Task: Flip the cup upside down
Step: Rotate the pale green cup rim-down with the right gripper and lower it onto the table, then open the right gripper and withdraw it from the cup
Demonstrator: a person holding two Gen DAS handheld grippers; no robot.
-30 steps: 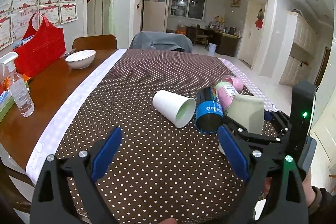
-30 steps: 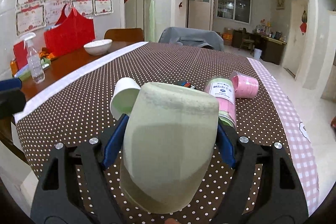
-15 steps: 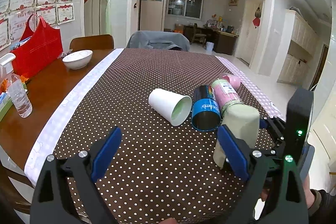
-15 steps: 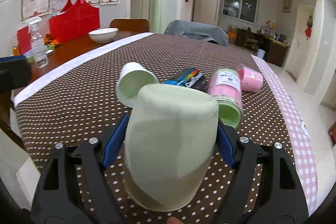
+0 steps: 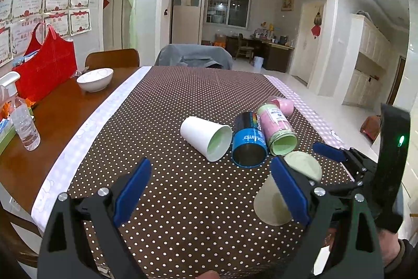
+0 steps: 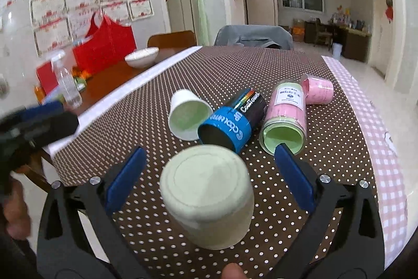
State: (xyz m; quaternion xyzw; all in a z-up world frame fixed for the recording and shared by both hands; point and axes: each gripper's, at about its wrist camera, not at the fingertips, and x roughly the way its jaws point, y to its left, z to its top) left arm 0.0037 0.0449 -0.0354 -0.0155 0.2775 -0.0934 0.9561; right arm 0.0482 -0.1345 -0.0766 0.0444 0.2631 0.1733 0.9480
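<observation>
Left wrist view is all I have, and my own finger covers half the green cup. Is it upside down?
Observer: Yes. In the right wrist view the green cup stands with its flat base facing up, and the whole base shows, with a moulded ring on it.
Operator: Is the right gripper gripping it?
Observer: No. The right gripper is open. Both blue pads stand clear of the cup, with dotted tablecloth showing in the gap on each side.
</observation>
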